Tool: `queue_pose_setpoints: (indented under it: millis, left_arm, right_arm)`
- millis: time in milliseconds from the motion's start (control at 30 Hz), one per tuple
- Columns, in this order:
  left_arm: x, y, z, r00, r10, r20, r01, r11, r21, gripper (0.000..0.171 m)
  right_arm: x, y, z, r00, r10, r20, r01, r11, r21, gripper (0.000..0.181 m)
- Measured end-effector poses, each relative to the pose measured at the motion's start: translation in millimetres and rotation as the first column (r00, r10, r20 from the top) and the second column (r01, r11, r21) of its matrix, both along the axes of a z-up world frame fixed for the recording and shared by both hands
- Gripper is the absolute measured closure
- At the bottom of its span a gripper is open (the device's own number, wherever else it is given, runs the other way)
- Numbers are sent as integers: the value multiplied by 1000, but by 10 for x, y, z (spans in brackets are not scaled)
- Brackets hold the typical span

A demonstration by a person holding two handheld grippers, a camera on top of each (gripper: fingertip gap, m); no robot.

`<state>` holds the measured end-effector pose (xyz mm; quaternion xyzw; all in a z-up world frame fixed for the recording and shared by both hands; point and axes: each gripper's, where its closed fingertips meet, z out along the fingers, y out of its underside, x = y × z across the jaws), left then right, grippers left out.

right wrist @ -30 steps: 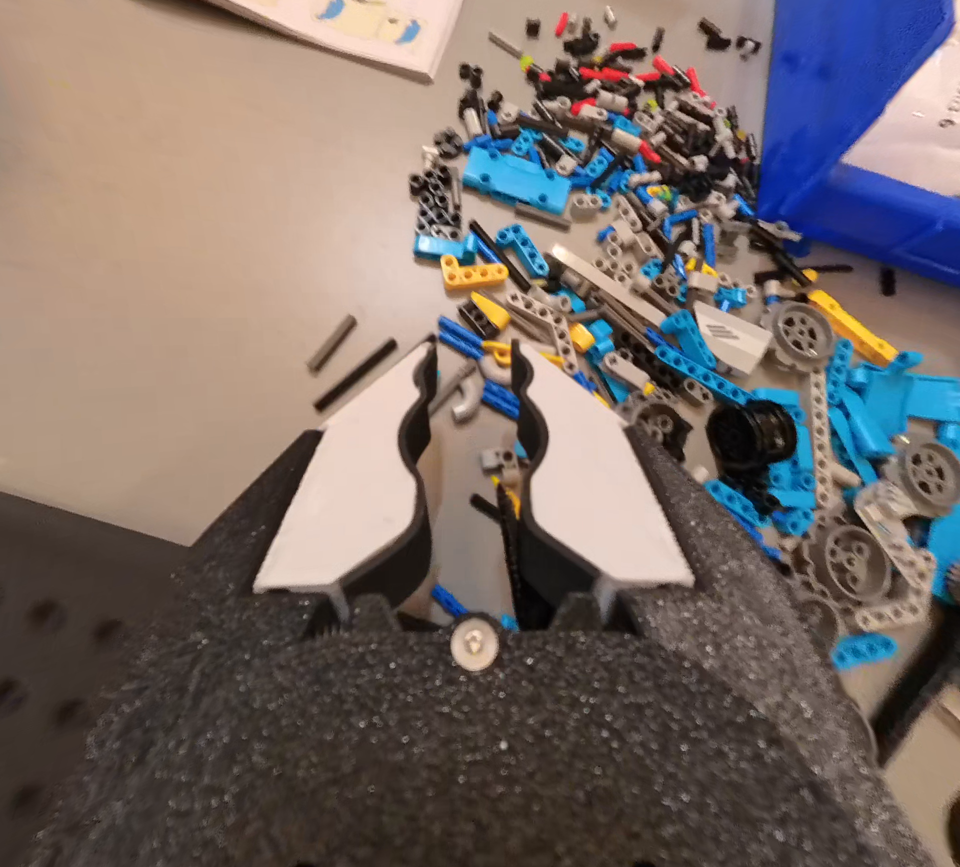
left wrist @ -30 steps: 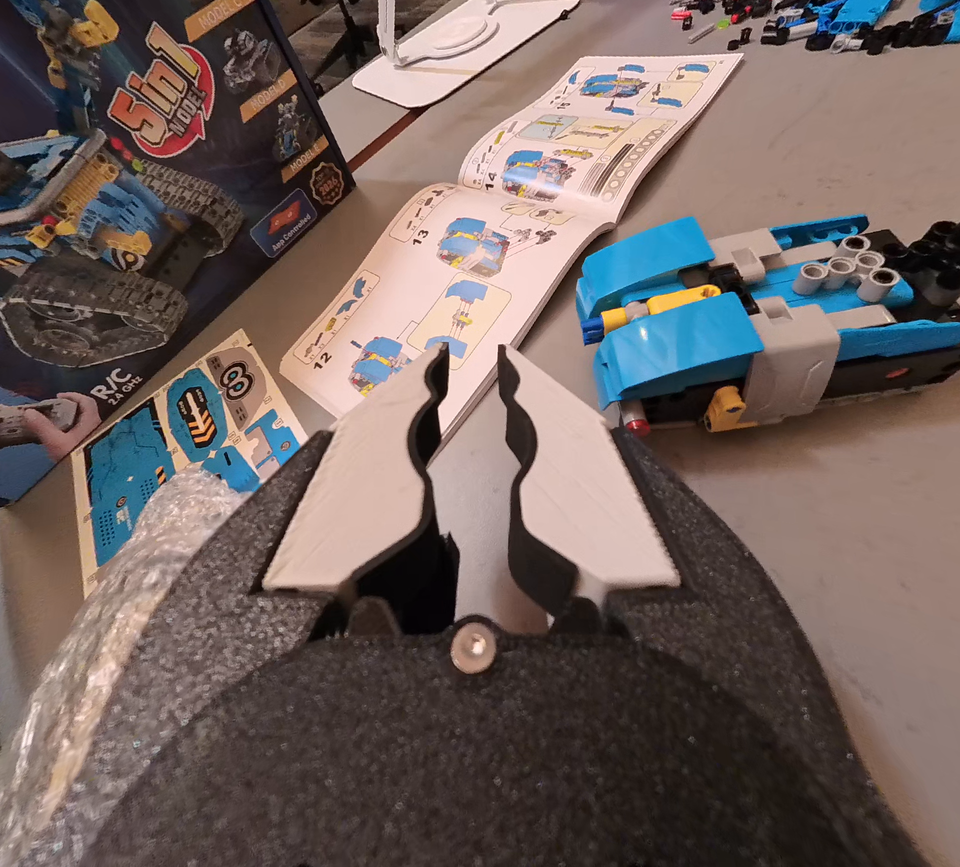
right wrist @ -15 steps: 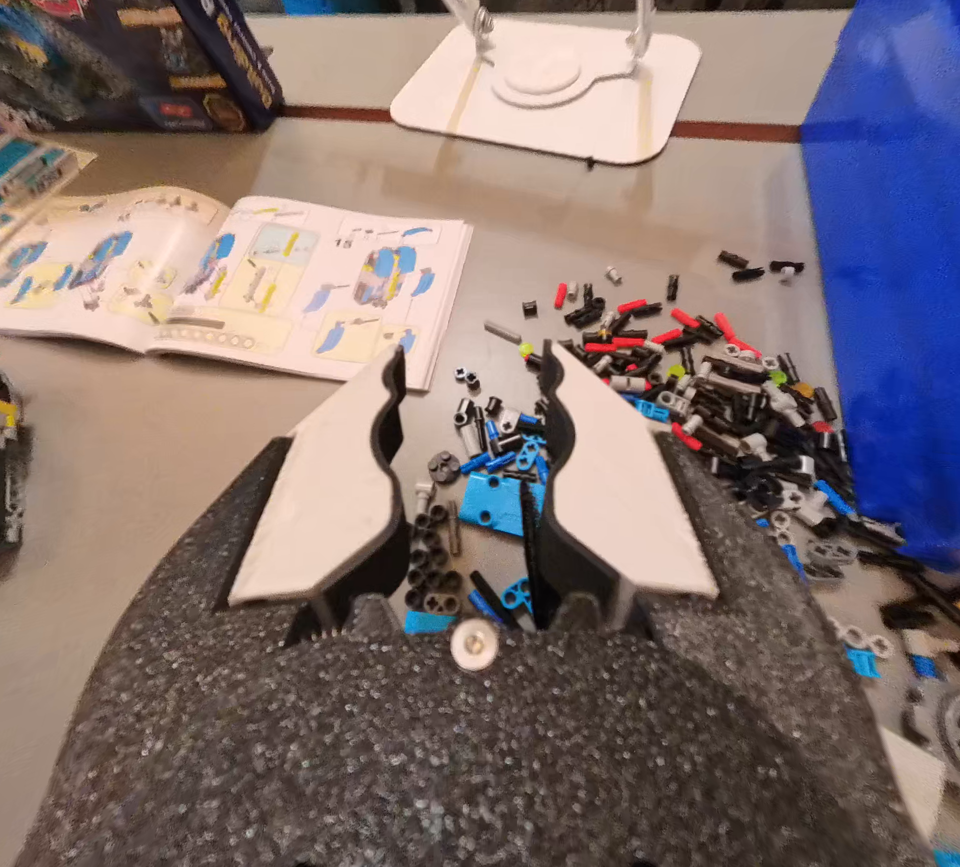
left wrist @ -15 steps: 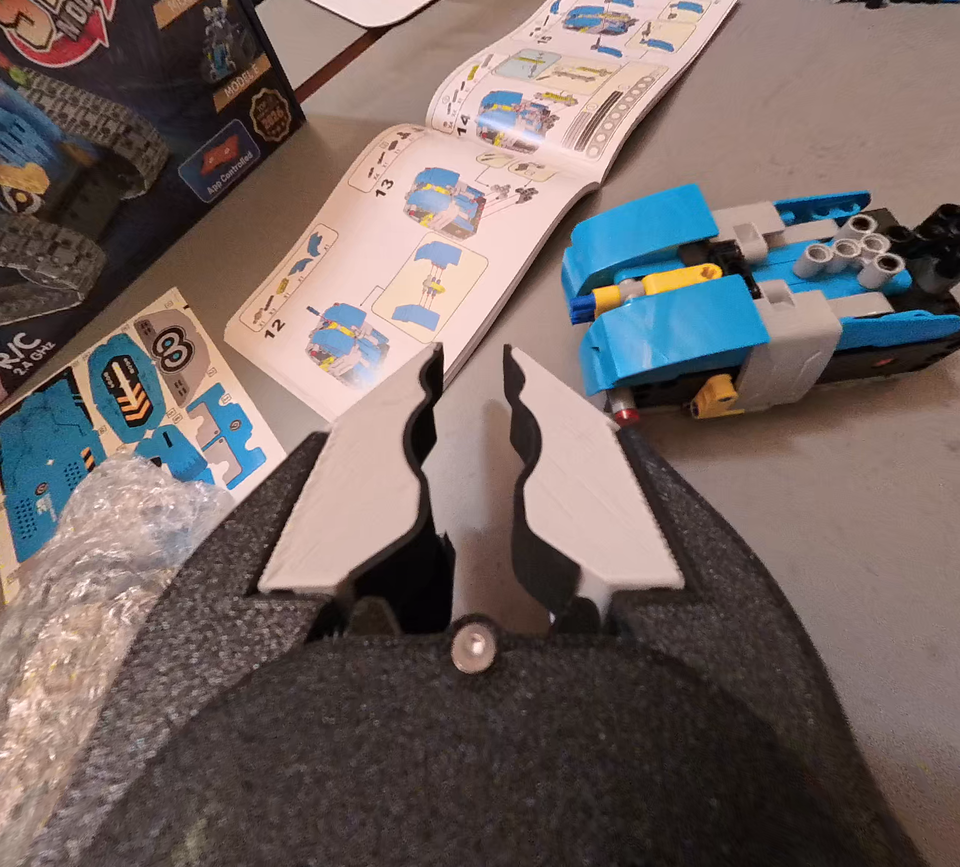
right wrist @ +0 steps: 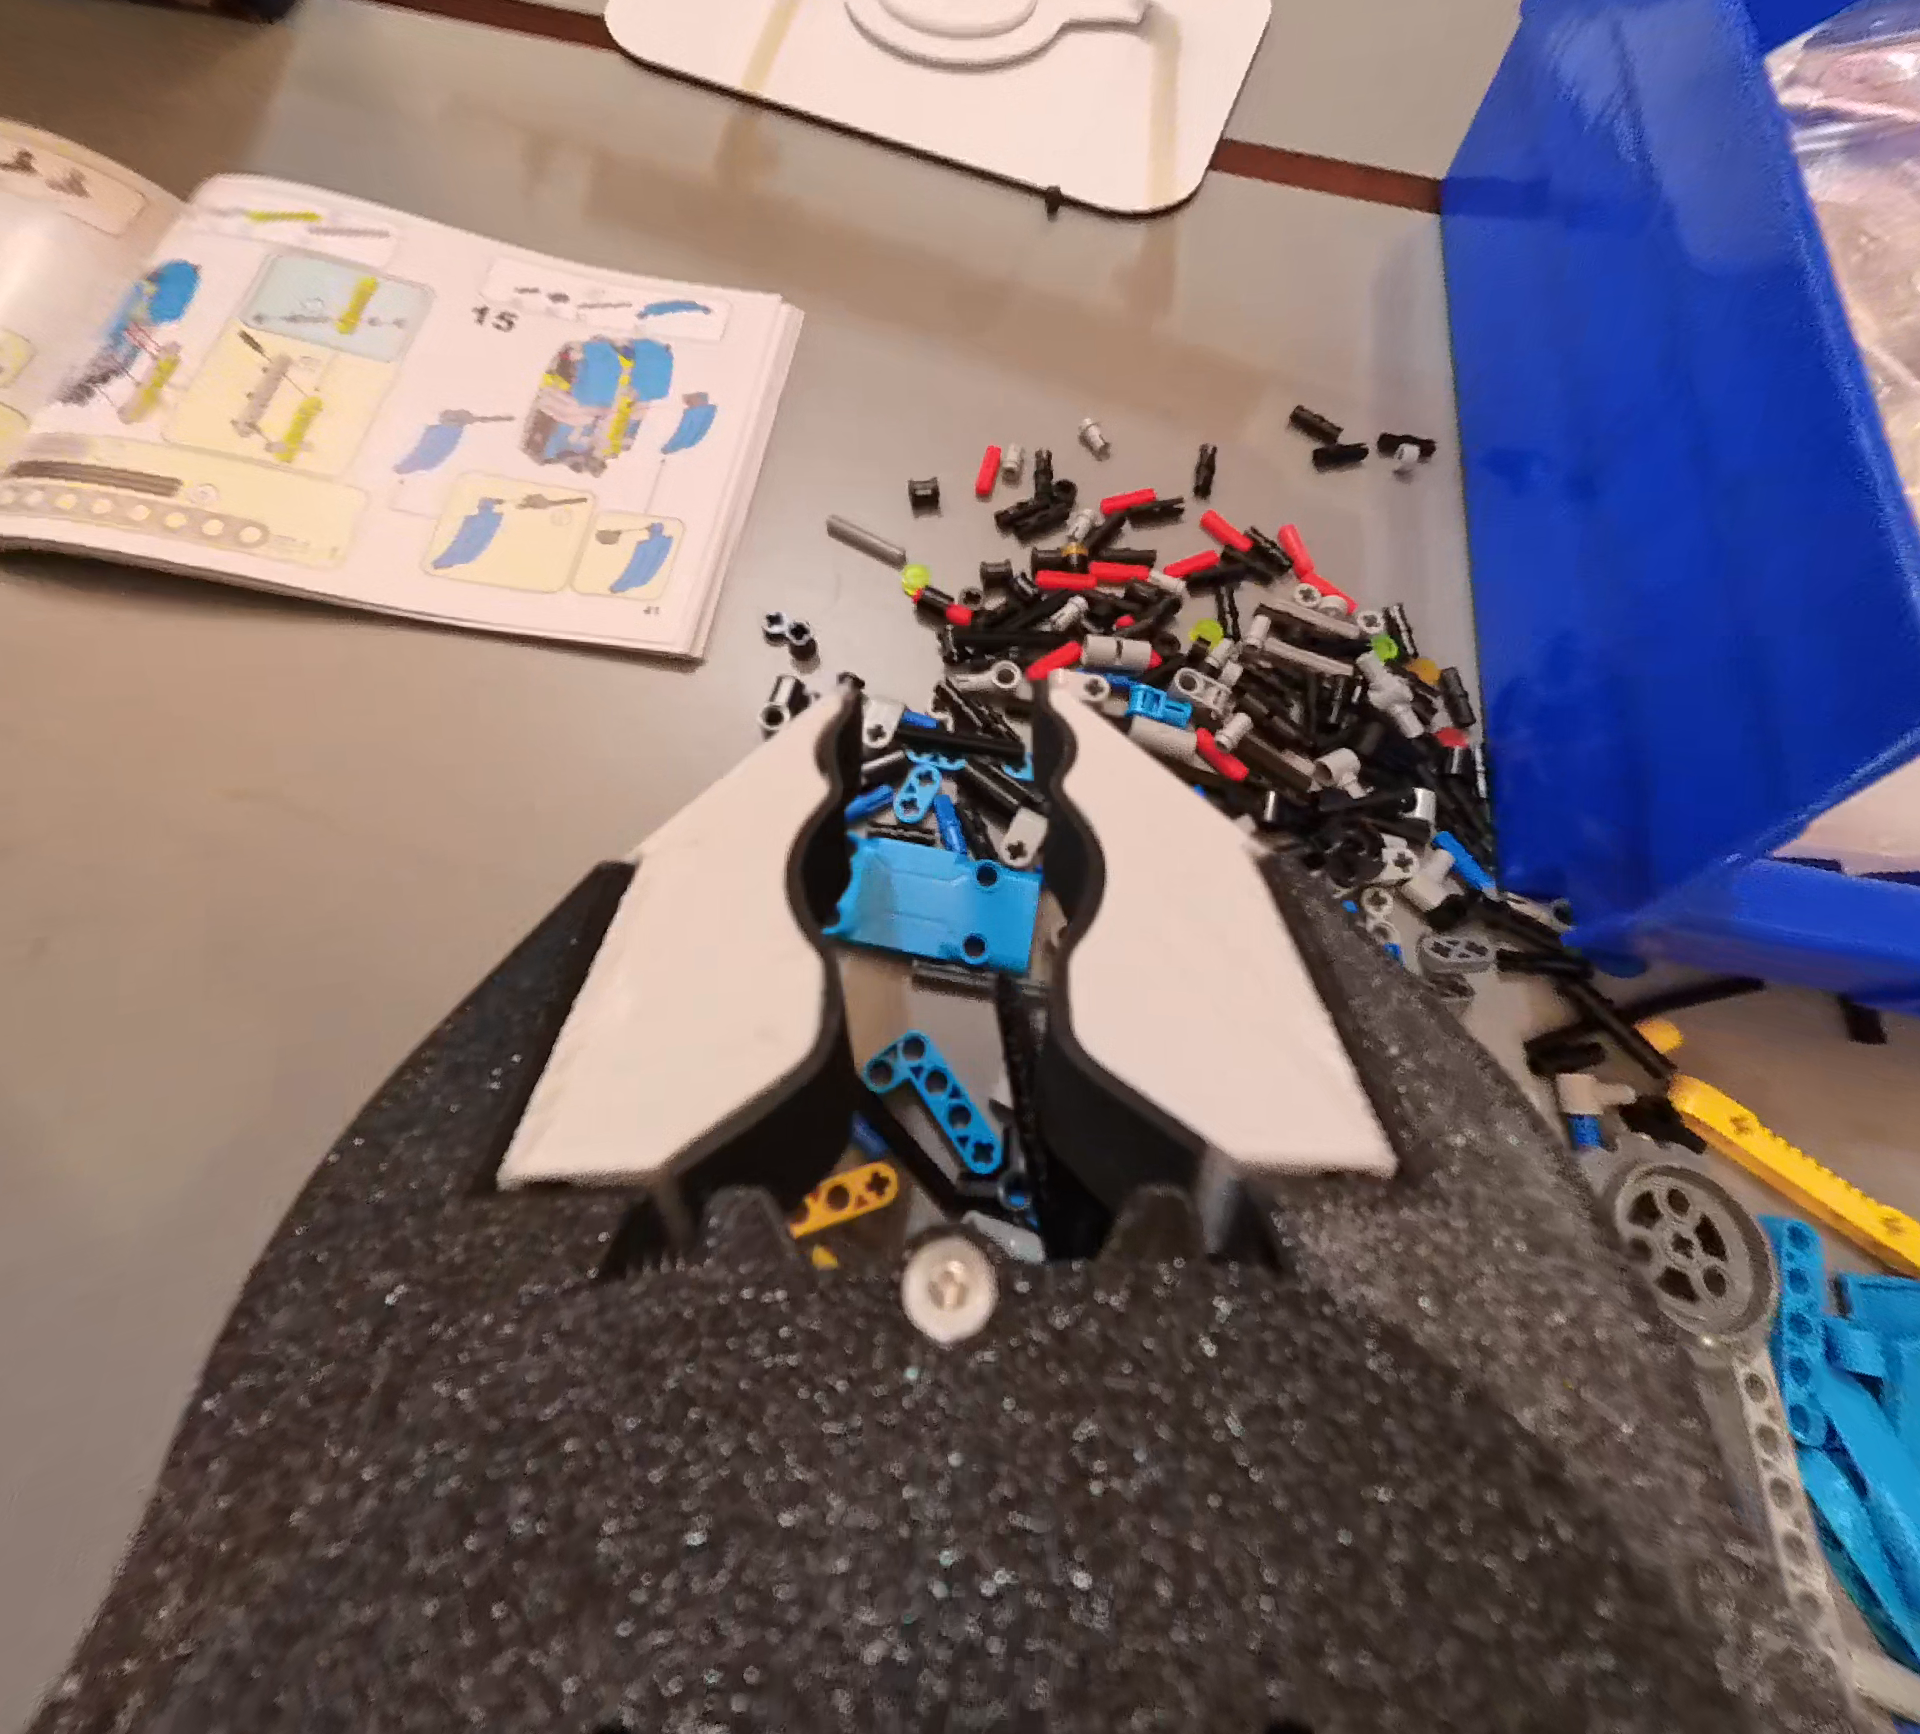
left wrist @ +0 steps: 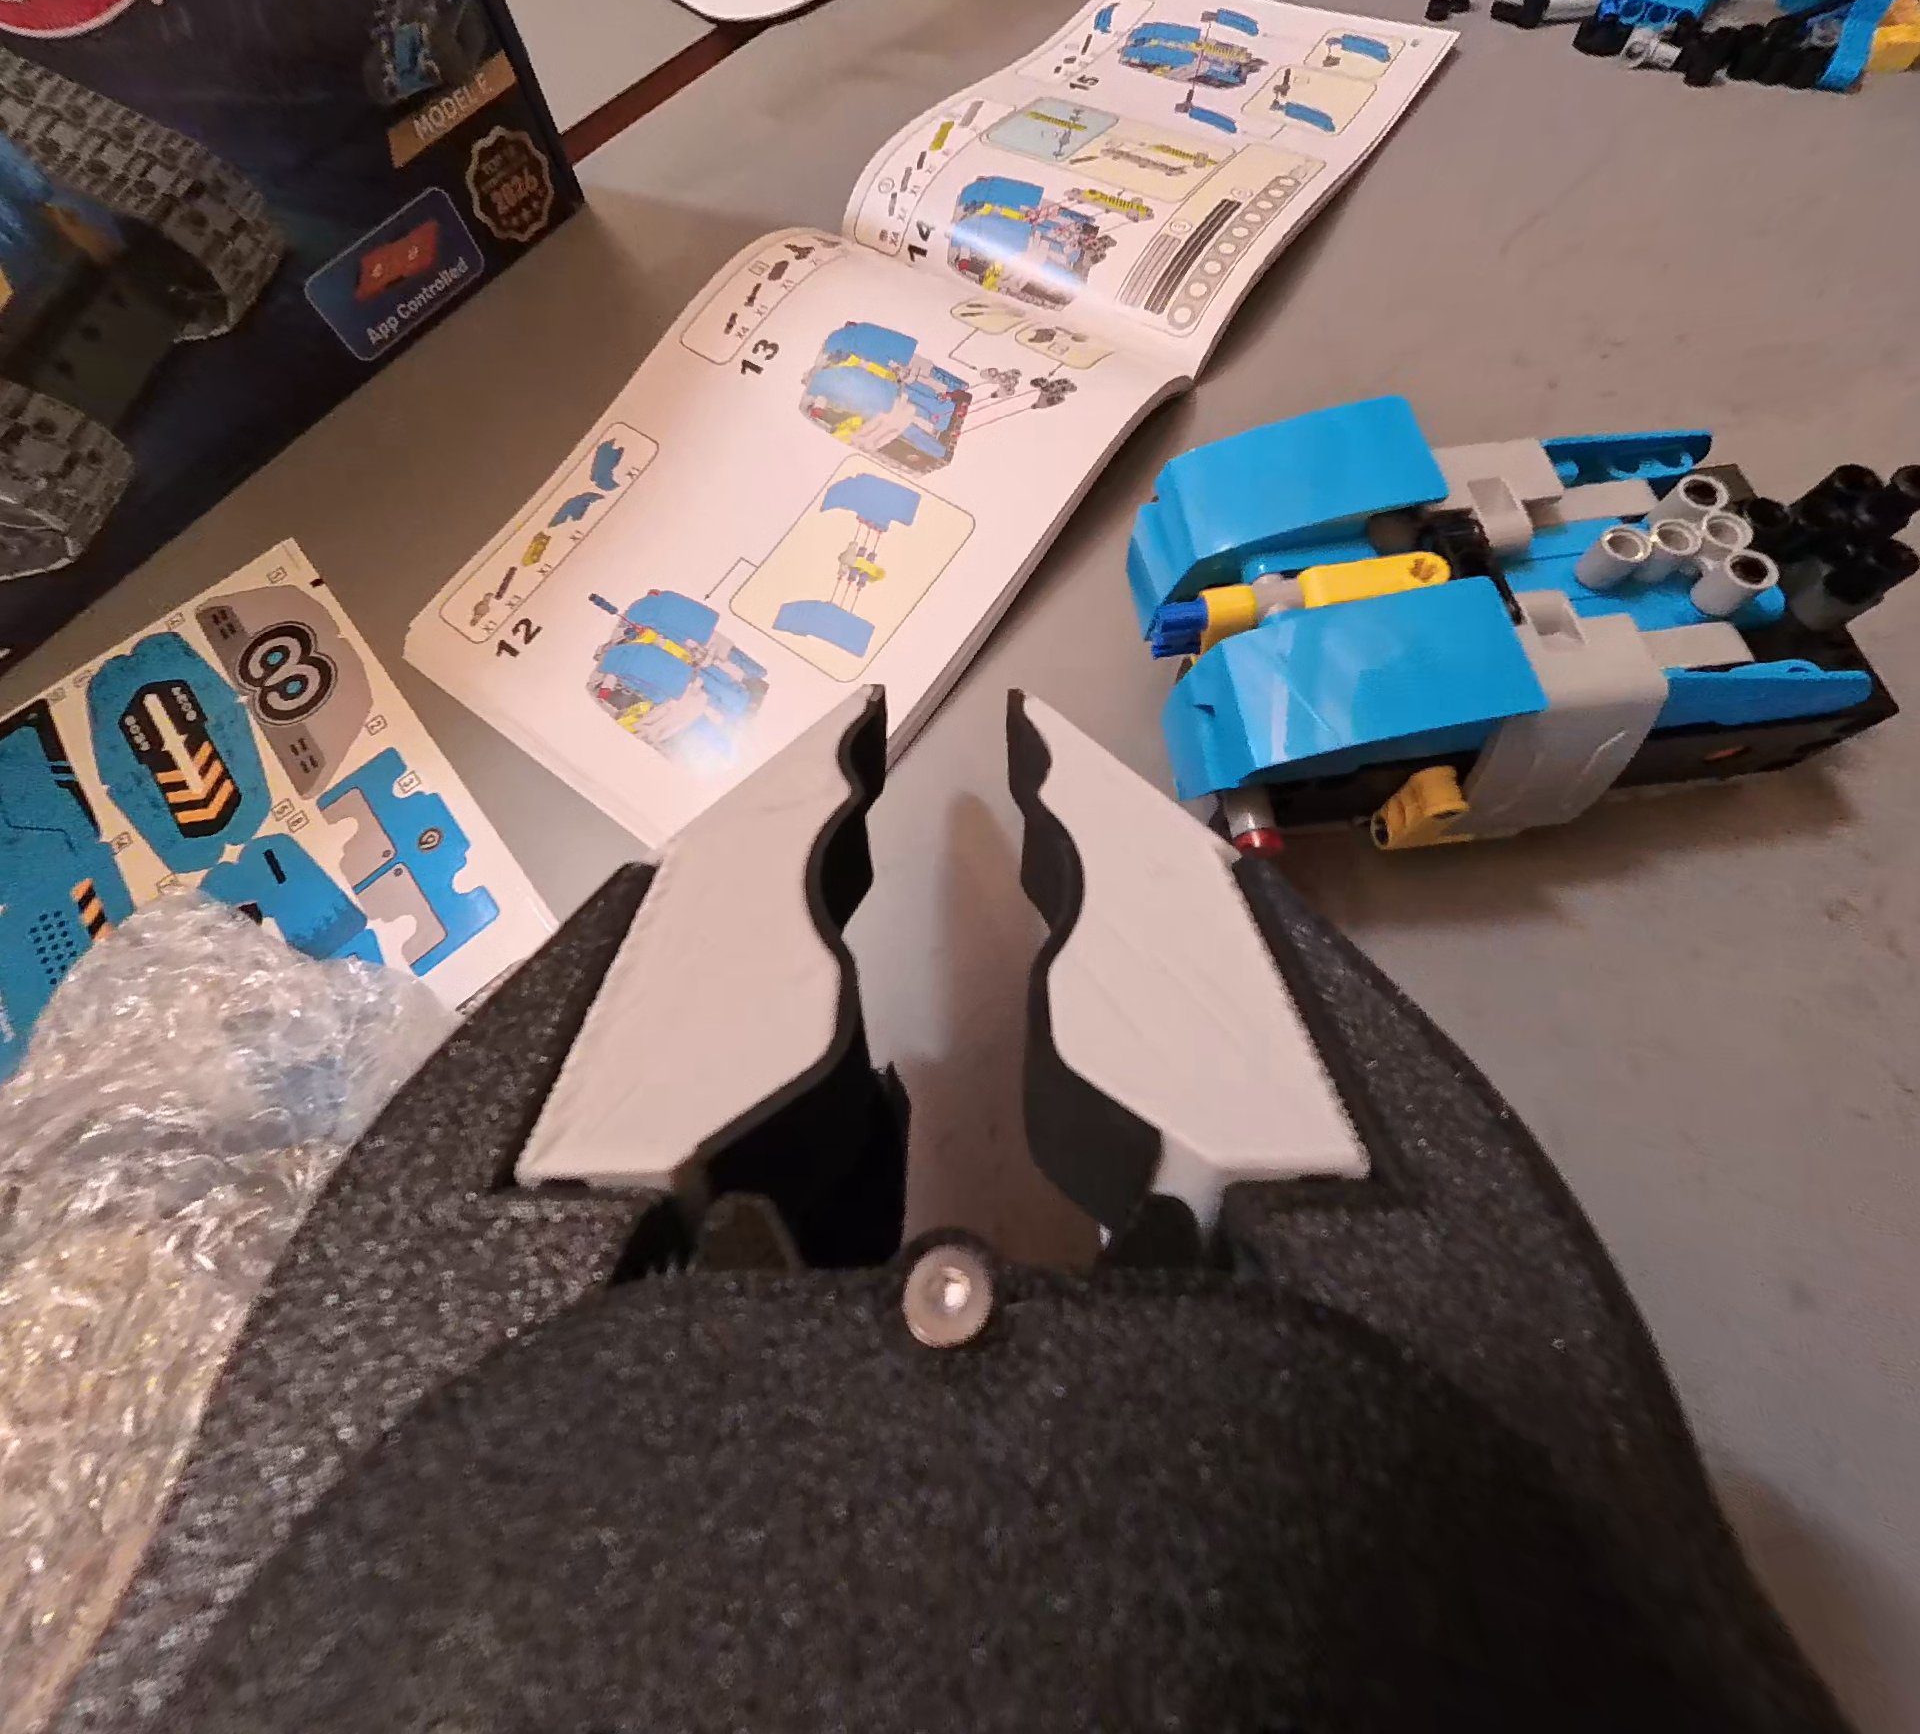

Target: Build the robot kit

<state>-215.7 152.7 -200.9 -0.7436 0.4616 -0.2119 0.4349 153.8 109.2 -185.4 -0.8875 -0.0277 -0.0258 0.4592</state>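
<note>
Foam-padded right gripper (right wrist: 945, 708) hangs parted over jumbled plastic pieces (right wrist: 1195, 666).

Bare tabletop (left wrist: 1558, 1061) lies ahead and right of the left gripper (left wrist: 945, 708). The booklet (left wrist: 935, 396) crowds its left front, the model (left wrist: 1455, 645) its right front, the sticker sheet (left wrist: 239, 749) and bubble wrap (left wrist: 156, 1113) its left. The right gripper (right wrist: 951, 697) hangs over the loose parts (right wrist: 1195, 645), hemmed by the bin (right wrist: 1662, 437) on the right; open tabletop lies left.
</note>
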Motion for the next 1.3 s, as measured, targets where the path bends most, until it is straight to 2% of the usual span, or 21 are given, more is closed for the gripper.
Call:
queue_pose_setpoints:
  millis: [333, 700, 867, 1000, 1200, 1300]
  left_arm:
    - [-2, 3, -4, 1000, 2, 0, -2, 1000, -8, 148]
    - [-1, 5, -10, 1000, 1, -3, -1, 1000, -11, 148]
    - [-4, 10, -7, 1000, 4, 2, -4, 1000, -15, 147]
    - [-7, 15, -5, 1000, 6, 8, -6, 1000, -23, 146]
    - [-8, 22, -19, 1000, 8, 11, -7, 999, -43, 145]
    - [-13, 31, -17, 1000, 12, 26, -10, 998, -69, 143]
  right_arm:
    - [-22, 11, -35, 1000, -22, -17, 21, 1000, -12, 148]
    - [5, 103, -109, 997, -54, -54, 50, 997, -61, 155]
    - [-48, 250, -16, 992, -61, -114, 53, 996, -66, 160]
    - [92, 426, -30, 989, -86, -119, 67, 986, -151, 161]
    - [92, 735, -1, 987, 0, -161, -33, 979, -202, 160]
    - [225, 697, -52, 986, -58, -156, 24, 977, -210, 160]
